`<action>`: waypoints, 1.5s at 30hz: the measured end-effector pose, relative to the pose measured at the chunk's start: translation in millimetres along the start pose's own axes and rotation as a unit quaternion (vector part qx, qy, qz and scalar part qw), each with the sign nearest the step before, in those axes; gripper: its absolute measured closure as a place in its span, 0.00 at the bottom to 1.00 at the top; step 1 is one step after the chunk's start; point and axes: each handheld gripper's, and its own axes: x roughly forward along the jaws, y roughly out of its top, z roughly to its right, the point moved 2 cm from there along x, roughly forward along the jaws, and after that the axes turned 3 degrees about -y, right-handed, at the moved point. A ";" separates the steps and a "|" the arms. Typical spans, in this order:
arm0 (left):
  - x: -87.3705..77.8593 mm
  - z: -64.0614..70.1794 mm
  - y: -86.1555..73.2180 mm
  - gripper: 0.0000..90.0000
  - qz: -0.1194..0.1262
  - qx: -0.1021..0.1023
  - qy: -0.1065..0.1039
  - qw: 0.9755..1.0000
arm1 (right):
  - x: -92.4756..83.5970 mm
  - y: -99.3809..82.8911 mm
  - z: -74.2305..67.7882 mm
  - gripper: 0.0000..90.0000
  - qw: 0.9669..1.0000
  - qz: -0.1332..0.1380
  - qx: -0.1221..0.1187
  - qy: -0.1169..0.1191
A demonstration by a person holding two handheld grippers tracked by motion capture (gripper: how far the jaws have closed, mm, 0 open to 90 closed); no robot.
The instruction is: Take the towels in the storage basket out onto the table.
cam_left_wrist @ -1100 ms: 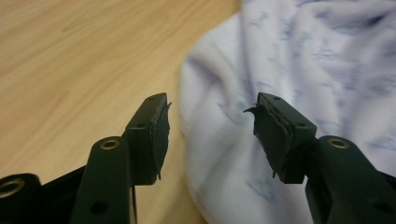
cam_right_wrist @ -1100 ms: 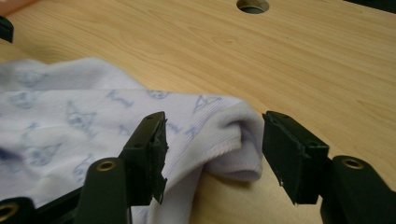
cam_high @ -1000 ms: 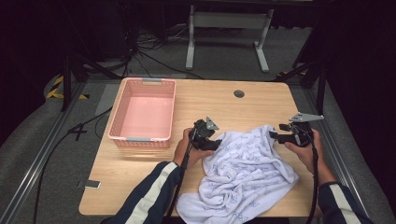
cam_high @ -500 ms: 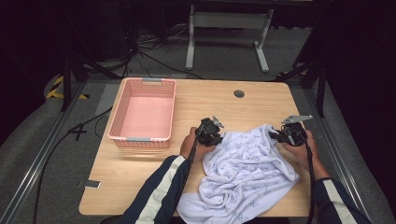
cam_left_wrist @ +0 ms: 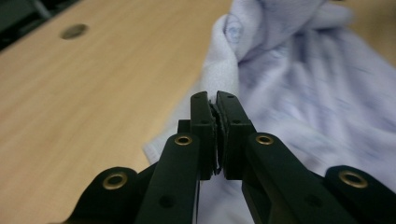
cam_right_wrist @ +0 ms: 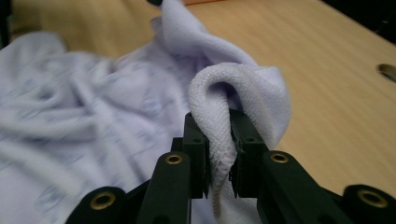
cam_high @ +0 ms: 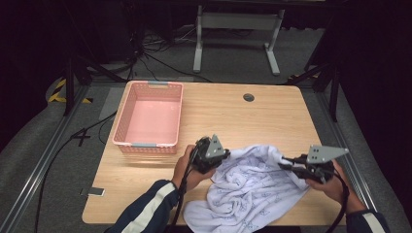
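Observation:
A white cloth (cam_high: 252,189) with a pale blue print lies crumpled on the near right part of the wooden table (cam_high: 233,121). My left gripper (cam_high: 224,156) is at the cloth's far left edge. In the left gripper view its jaws (cam_left_wrist: 216,100) are shut on a thin edge of the cloth (cam_left_wrist: 303,79). My right gripper (cam_high: 287,164) is at the cloth's far right corner. In the right gripper view it (cam_right_wrist: 219,119) pinches a thick rolled fold of the cloth (cam_right_wrist: 93,107). Its jaws have just been closing, then eased slightly, with the fold between them.
A pink slatted basket (cam_high: 118,127) stands empty at the table's left. A round cable hole (cam_high: 248,97) sits near the far edge. A small flat device (cam_high: 92,192) lies at the near left corner. A metal stand (cam_high: 233,22) and cables lie on the floor beyond.
Both grippers closed on the cloth's far edge and drew back toward the near side of the table, pulling that edge with them.

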 end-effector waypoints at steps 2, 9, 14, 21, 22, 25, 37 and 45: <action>-3.8 18.7 -14.9 0.96 -0.028 0.014 -0.017 0.999 | 0.2 -8.6 -15.7 0.85 1.000 -0.020 -0.014 0.012; -12.9 35.5 -51.2 0.92 -0.081 0.007 -0.015 0.997 | -8.5 -35.5 -45.0 0.63 0.997 -0.070 -0.028 0.013; -29.1 28.0 -51.2 0.86 -0.044 -0.024 -0.008 0.999 | -37.2 -34.7 -42.1 0.56 1.000 -0.021 0.010 -0.011; -26.2 16.4 -40.7 0.60 -0.026 -0.023 0.002 0.999 | -27.7 -19.6 -21.8 0.52 0.993 0.013 0.104 -0.062; -23.3 15.1 -39.8 0.55 -0.025 -0.028 -0.010 0.999 | -19.5 -19.2 -20.5 0.50 0.992 0.001 0.107 -0.060; -12.2 17.5 -40.4 0.46 -0.046 -0.026 -0.027 0.998 | 5.0 -18.8 -23.4 0.47 0.993 -0.028 0.110 -0.028; -6.1 17.2 -54.6 0.70 -0.112 -0.006 -0.035 0.993 | 21.1 -14.2 -74.2 0.60 0.994 -0.059 0.007 0.087; -19.1 -3.3 -67.0 0.79 -0.121 -0.045 0.048 0.991 | 8.8 -13.3 -97.2 0.56 0.989 -0.052 -0.045 0.131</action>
